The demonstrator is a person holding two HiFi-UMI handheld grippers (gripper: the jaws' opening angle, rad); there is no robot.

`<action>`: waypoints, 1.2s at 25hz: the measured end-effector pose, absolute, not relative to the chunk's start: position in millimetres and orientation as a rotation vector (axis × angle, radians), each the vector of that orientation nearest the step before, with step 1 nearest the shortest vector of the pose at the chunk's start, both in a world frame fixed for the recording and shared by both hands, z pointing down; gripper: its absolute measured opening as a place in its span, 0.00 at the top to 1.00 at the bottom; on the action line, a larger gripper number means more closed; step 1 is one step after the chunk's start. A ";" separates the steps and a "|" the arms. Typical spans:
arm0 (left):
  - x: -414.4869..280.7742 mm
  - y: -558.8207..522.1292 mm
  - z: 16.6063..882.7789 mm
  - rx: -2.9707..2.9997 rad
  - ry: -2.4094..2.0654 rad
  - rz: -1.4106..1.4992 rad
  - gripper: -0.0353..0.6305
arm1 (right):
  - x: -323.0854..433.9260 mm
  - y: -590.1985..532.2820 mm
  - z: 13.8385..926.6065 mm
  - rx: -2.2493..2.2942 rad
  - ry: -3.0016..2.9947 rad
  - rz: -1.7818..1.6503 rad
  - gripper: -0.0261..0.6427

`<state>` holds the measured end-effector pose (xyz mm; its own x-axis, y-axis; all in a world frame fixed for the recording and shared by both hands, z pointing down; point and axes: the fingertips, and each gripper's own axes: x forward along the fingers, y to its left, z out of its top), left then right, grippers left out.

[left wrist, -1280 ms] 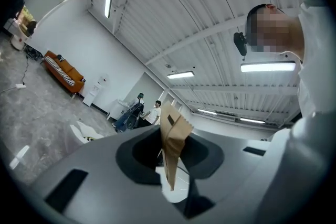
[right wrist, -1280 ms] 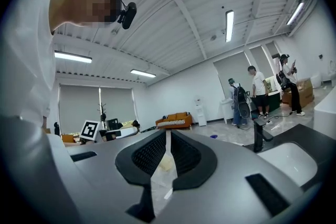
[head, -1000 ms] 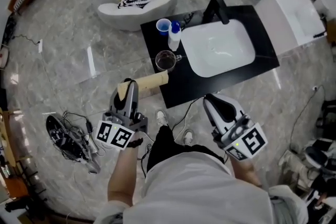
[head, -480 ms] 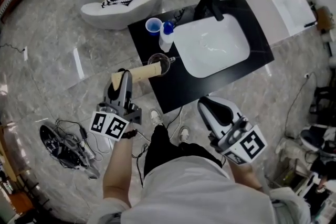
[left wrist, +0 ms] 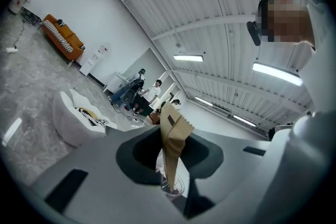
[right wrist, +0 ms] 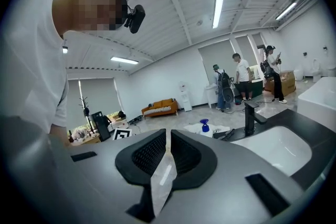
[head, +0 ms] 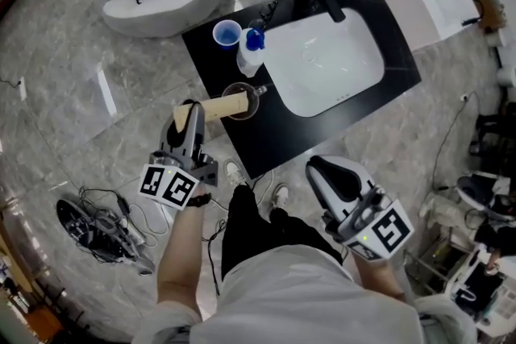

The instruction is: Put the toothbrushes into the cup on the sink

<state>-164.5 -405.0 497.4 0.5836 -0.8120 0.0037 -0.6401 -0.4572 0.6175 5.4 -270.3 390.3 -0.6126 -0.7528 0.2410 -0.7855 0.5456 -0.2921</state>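
Tan paper-wrapped toothbrush (head: 222, 105) between left gripper (head: 187, 115) jaws, tip over glass cup (head: 242, 113)

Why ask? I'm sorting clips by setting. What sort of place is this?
Probably an open lab or showroom hall, not a bathroom: the sink counter stands free on a stone floor, with a sofa and people beyond.

Glass cup (head: 242, 111) on counter (head: 270, 142) left of basin (head: 332, 64), bottle (head: 248, 58) behind

Bright, even light falls from ceiling strip lamps (right wrist: 216, 12). Glare streaks the glossy floor (head: 81, 68) left of the sink (head: 330, 60). Fisheye bending curves every edge.
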 end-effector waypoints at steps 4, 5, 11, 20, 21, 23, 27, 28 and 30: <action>-158.3 -415.8 516.3 2.223 -1.131 -0.364 0.84 | 6.9 -271.3 402.2 1.360 -2.645 0.628 0.88; -157.2 -418.0 519.5 2.220 -1.124 -0.362 0.84 | 6.6 -272.1 403.9 1.367 -2.639 0.636 0.88; -144.7 -424.3 534.5 2.241 -1.090 -0.307 0.84 | 5.9 -275.4 415.5 1.399 -2.607 0.669 0.88; -126.6 -429.0 548.6 2.283 -1.038 -0.237 0.83 | 19.7 -272.7 419.9 1.473 -2.564 0.708 0.88; -125.1 -429.5 548.4 2.301 -1.038 -0.226 0.81 | 21.5 -271.7 420.7 1.478 -2.560 0.711 0.88; -122.5 -429.4 548.2 2.326 -1.046 -0.204 0.77 | 23.6 -270.0 421.4 1.484 -2.558 0.711 0.88; -125.6 -428.9 554.1 2.319 -1.095 -0.190 0.65 | 23.6 -267.3 422.5 1.490 -2.568 0.714 0.88; -128.1 -429.1 554.4 2.315 -1.114 -0.182 0.61 | 23.1 -266.6 422.3 1.490 -2.572 0.714 0.88; -132.7 -429.5 554.3 2.307 -1.148 -0.168 0.57 | 23.2 -265.5 421.2 1.490 -2.580 0.710 0.88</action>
